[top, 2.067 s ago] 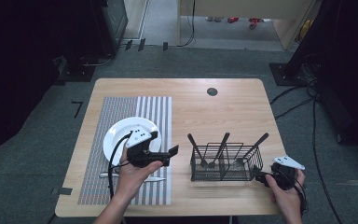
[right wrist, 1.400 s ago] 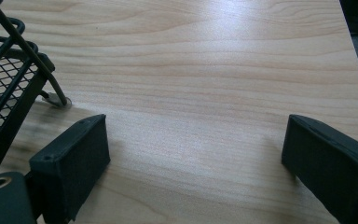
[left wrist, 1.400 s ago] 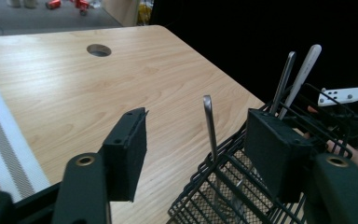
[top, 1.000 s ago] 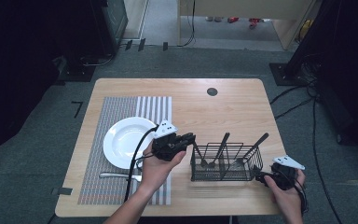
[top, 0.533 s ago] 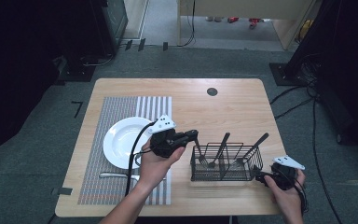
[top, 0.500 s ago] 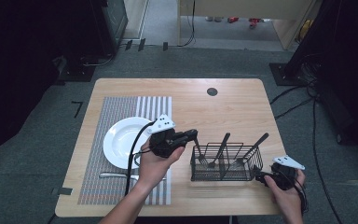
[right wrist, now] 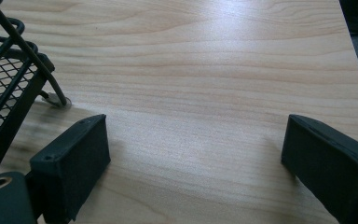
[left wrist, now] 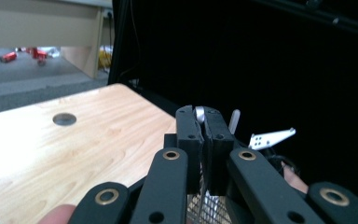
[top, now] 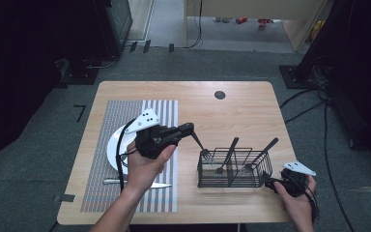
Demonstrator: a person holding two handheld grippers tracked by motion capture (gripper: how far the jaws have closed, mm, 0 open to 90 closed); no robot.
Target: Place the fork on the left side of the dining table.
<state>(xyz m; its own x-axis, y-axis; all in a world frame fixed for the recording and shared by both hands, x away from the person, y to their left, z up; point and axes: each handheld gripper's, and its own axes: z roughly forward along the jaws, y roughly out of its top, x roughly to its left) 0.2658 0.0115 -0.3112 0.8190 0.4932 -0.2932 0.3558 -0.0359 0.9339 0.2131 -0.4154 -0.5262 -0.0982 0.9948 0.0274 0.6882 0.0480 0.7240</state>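
A fork (top: pixel 204 149) hangs tines-down over the left end of the wire caddy (top: pixel 234 169), near the tabletop's (top: pixel 241 111) front right corner, clamped in the left gripper (top: pixel 189 128). The right gripper (right wrist: pixel 193 154), jaws apart, rests just right of the caddy.

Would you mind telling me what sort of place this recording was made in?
Probably a lab or studio corner set up as a mock dining spot. A small wooden table stands on grey office carpet among loose cables, laid with a striped placemat, a white plate and a black wire cutlery basket.
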